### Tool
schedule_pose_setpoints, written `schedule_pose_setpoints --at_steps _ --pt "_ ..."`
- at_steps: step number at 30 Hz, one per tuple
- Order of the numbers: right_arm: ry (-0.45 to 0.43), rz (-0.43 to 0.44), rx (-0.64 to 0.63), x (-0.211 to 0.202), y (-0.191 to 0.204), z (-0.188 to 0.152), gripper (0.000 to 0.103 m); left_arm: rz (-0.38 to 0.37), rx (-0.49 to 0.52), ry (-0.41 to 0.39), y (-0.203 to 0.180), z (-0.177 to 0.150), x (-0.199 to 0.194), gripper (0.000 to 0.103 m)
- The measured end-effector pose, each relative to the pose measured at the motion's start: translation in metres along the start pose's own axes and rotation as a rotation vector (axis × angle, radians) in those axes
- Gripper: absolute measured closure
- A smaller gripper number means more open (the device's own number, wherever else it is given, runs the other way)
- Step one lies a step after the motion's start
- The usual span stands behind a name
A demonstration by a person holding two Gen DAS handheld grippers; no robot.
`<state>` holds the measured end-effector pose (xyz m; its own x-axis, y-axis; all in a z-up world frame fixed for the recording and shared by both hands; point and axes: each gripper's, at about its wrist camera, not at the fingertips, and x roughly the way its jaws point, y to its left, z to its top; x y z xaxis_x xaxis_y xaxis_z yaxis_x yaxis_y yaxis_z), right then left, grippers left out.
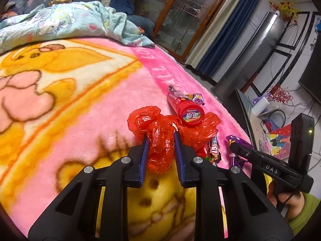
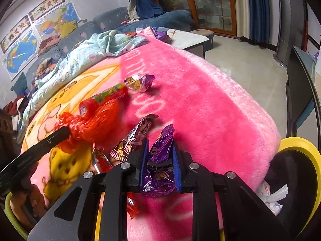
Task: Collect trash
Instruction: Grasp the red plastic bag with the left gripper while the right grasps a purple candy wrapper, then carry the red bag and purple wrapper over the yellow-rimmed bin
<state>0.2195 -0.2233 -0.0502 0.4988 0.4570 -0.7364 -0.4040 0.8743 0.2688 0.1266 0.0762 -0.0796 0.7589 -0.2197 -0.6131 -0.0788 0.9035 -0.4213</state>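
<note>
Crumpled red plastic bag [image 1: 160,140], purple wrapper [image 2: 160,160], red tube [image 1: 188,110], perhaps candy

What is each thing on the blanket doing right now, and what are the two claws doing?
Left claw: shut on the red plastic bag.
Red plastic bag: crumpled, pinched.
Right claw: shut on the purple wrapper.
Purple wrapper: crinkled, pinched.
Red candy tube: lying on its side, lid on.
Brown candy wrapper: lying loose on the blanket.
Yellow bin: open, crumpled white trash inside.
</note>
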Motion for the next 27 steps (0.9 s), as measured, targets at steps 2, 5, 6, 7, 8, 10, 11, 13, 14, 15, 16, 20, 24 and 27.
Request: schedule_pose_setpoints --at_steps 2,5,6,7,8,10,11,13,14,15,16,20,24,27 --pt "-0.013 0.000 0.009 -0.006 -0.002 0.001 0.082 0.003 0.003 -0.014 0.002 0.000 -0.009 0.086" --pt "-0.032 0.005 0.016 -0.014 -0.004 0.004 0.082 0.021 0.010 -0.048 0.004 0.002 -0.026 0.086" --pt "-0.038 0.005 0.017 -0.016 -0.004 0.004 0.082 0.023 0.007 -0.058 0.005 0.003 -0.030 0.086" --pt "-0.044 0.007 0.018 -0.019 -0.004 0.004 0.082 0.024 0.003 -0.065 0.006 0.004 -0.034 0.086" --pt "-0.048 0.009 0.019 -0.021 -0.004 0.005 0.082 0.024 -0.002 -0.072 0.008 0.005 -0.037 0.086" --pt "-0.059 0.009 0.020 -0.026 -0.005 0.005 0.082 0.021 -0.012 -0.092 0.010 0.008 -0.047 0.086" --pt "-0.064 0.011 0.020 -0.028 -0.005 0.006 0.082 0.020 -0.014 -0.098 0.010 0.008 -0.050 0.086" --pt "-0.071 0.012 0.020 -0.031 -0.004 0.007 0.082 0.016 -0.014 -0.113 0.009 0.010 -0.057 0.086" --pt "-0.077 0.014 0.020 -0.034 -0.004 0.007 0.082 0.014 -0.012 -0.118 0.007 0.010 -0.060 0.086" --pt "-0.081 0.015 0.020 -0.036 -0.003 0.007 0.082 0.012 -0.009 -0.126 0.005 0.011 -0.063 0.086" --pt "-0.085 0.017 0.019 -0.038 -0.002 0.008 0.082 0.009 -0.006 -0.130 0.004 0.011 -0.065 0.086" --pt "-0.106 0.026 0.022 -0.049 0.000 0.010 0.082 -0.005 0.016 -0.141 -0.006 0.011 -0.071 0.086" --pt "-0.136 0.030 0.022 -0.062 0.000 0.012 0.082 -0.024 0.043 -0.144 -0.020 0.009 -0.072 0.086" --pt "-0.152 0.034 0.030 -0.070 -0.002 0.014 0.082 -0.040 0.066 -0.144 -0.032 0.007 -0.072 0.086"
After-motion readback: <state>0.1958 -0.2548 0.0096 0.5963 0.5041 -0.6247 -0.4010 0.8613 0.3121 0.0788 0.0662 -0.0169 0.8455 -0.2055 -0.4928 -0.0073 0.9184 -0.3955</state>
